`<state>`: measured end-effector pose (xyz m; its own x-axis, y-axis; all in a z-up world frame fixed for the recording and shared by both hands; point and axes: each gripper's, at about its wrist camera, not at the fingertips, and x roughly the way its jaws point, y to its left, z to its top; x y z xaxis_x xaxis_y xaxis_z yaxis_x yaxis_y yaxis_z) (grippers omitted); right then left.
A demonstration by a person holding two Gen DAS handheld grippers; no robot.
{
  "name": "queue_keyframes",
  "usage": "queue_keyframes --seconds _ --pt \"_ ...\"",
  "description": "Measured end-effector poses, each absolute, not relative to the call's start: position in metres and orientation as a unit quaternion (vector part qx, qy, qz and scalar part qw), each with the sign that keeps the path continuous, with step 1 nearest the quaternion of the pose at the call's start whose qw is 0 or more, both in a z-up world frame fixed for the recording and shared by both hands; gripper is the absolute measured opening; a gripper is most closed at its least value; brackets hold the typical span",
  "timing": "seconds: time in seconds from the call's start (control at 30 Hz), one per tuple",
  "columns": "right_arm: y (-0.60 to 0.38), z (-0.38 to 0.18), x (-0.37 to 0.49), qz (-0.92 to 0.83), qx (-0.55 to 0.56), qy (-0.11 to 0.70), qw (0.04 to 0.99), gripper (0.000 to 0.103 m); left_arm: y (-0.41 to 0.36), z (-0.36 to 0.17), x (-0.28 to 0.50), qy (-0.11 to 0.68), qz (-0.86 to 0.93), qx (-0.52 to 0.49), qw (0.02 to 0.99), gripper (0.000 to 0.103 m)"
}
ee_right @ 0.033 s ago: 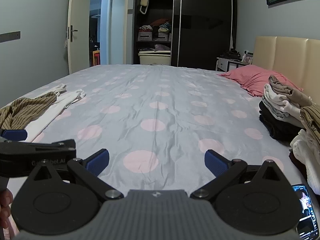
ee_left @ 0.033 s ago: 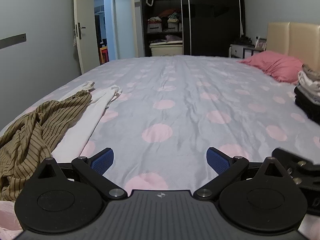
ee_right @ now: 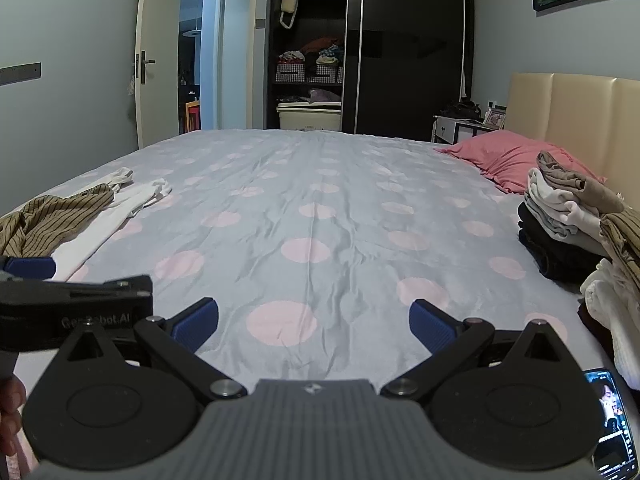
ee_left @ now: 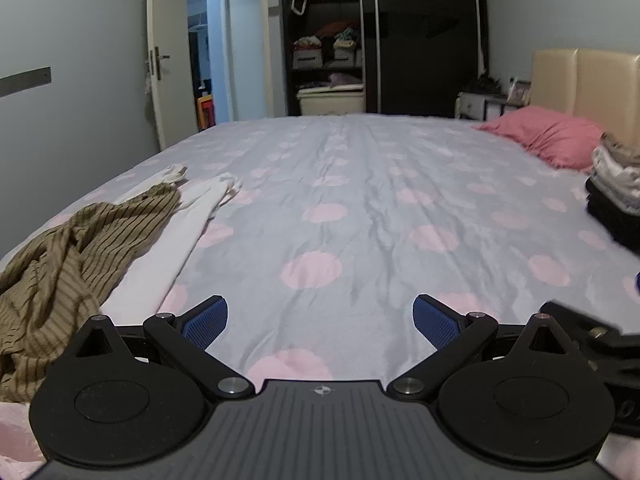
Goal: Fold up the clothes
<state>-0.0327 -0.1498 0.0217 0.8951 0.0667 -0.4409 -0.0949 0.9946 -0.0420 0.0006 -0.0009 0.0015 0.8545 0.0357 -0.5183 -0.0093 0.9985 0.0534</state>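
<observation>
A crumpled brown striped garment [ee_left: 72,256] [ee_right: 52,220] lies at the bed's left edge, partly over a long white garment [ee_left: 172,240] [ee_right: 100,228]. My left gripper [ee_left: 320,320] is open and holds nothing, low over the spotted sheet [ee_left: 360,208], with the brown garment just to its left. My right gripper [ee_right: 314,325] is open too, with bare sheet between its blue pads. Both grippers sit side by side; the left one's body [ee_right: 76,304] shows in the right wrist view. A stack of folded clothes [ee_right: 568,216] [ee_left: 616,192] stands at the right.
A pink pillow [ee_right: 508,160] lies by the beige headboard [ee_right: 580,120]. A lit phone [ee_right: 612,428] rests on the bed at the near right, beside more white and striped clothes [ee_right: 616,280]. A dark wardrobe [ee_right: 360,40] and an open door [ee_right: 156,60] stand beyond the bed.
</observation>
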Motion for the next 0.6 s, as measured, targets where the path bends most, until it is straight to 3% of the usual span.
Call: queue_keyframes --seconds 0.6 --pt "-0.165 0.028 -0.041 0.02 0.006 0.21 0.978 0.102 -0.012 0.019 0.006 0.277 0.014 0.007 0.961 0.1"
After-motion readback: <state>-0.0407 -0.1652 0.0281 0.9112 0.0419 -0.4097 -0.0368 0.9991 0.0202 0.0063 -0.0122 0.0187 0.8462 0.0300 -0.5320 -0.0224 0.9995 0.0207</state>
